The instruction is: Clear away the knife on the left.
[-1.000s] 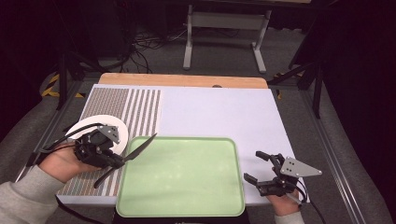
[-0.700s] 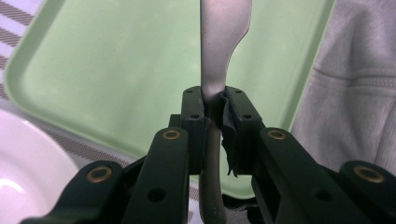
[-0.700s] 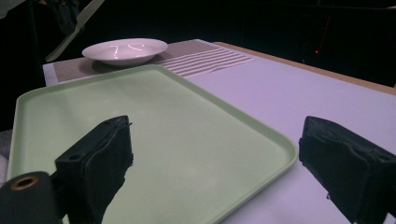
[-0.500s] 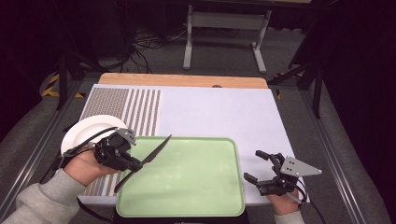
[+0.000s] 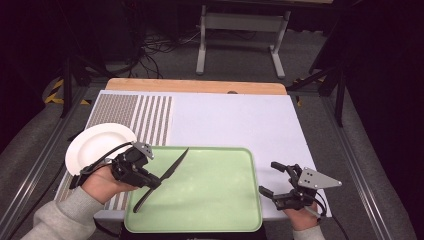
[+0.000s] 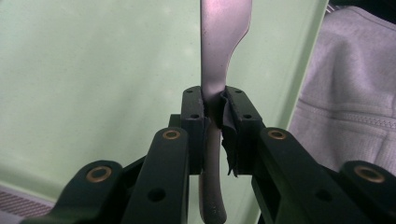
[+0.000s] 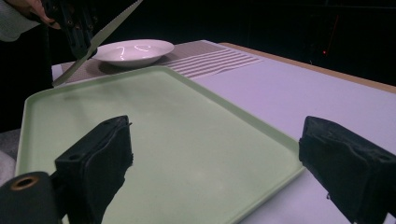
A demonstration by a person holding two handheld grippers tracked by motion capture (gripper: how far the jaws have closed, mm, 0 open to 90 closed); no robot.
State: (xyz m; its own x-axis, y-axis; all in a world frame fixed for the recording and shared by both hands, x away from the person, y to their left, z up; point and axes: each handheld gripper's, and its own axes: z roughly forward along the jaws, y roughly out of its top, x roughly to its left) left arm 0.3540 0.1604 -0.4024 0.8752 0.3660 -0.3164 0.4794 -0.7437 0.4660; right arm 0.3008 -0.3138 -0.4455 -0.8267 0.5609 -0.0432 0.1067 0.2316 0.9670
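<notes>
The left hand-held gripper point(image 5: 150, 181) is clamped mid-length on a table knife point(image 5: 162, 178): thin, stiff, slick metal, likely to pivot; right hand-held gripper point(image 5: 274, 182) stands apart

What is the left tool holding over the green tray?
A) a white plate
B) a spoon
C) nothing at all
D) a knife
D: the left tool is clamped on a knife, its jaws pressed on the handle in the left gripper view, with the blade slanting above the green tray. The white plate lies apart on the table, untouched.
</notes>
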